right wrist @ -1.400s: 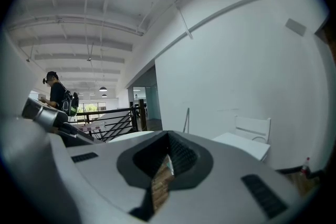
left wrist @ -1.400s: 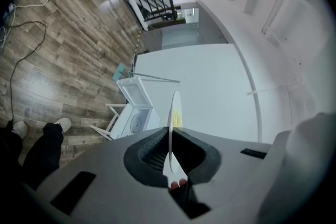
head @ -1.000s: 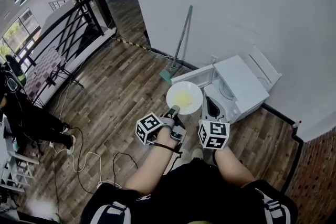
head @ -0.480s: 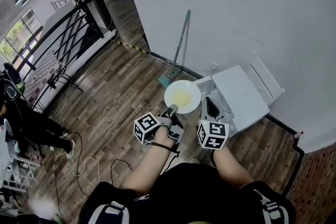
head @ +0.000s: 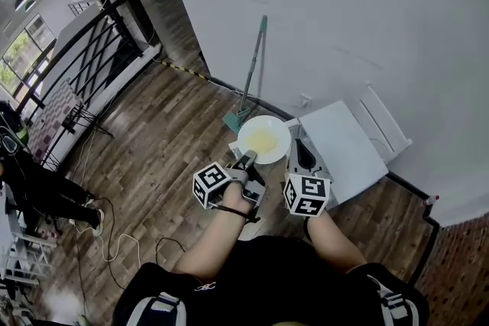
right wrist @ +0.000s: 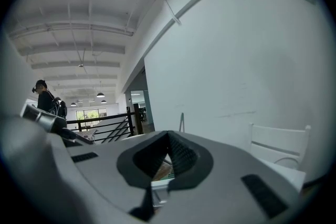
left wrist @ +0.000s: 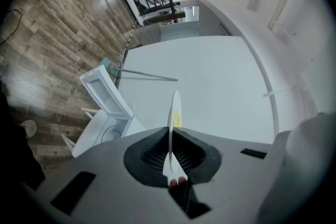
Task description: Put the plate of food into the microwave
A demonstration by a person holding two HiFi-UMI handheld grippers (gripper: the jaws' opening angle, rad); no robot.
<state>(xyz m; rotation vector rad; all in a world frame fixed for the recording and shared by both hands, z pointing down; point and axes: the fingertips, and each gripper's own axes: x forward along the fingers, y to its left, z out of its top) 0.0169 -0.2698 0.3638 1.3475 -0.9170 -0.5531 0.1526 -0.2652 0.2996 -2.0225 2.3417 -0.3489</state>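
Observation:
A white plate (head: 263, 140) with yellow food is held level above the wooden floor, and my left gripper (head: 250, 159) is shut on its near rim. In the left gripper view the plate (left wrist: 175, 105) stands edge-on between the dark pads of the left gripper (left wrist: 169, 134). The white microwave (head: 340, 150) sits low on the floor just right of the plate; its door (left wrist: 101, 91) hangs open, showing the round tray inside (left wrist: 109, 134). My right gripper (head: 299, 150) hovers by the microwave's front, its jaws (right wrist: 168, 136) together with nothing between them.
A mop (head: 250, 80) leans on the white wall behind the plate. A black railing (head: 99, 50) runs along the left. A person in black (head: 34, 183) stands at the far left, with cables (head: 114, 240) lying on the floor nearby.
The plate, still held by the left gripper, has drifted slightly closer to the microwave. Both grippers keep their places relative to each other.

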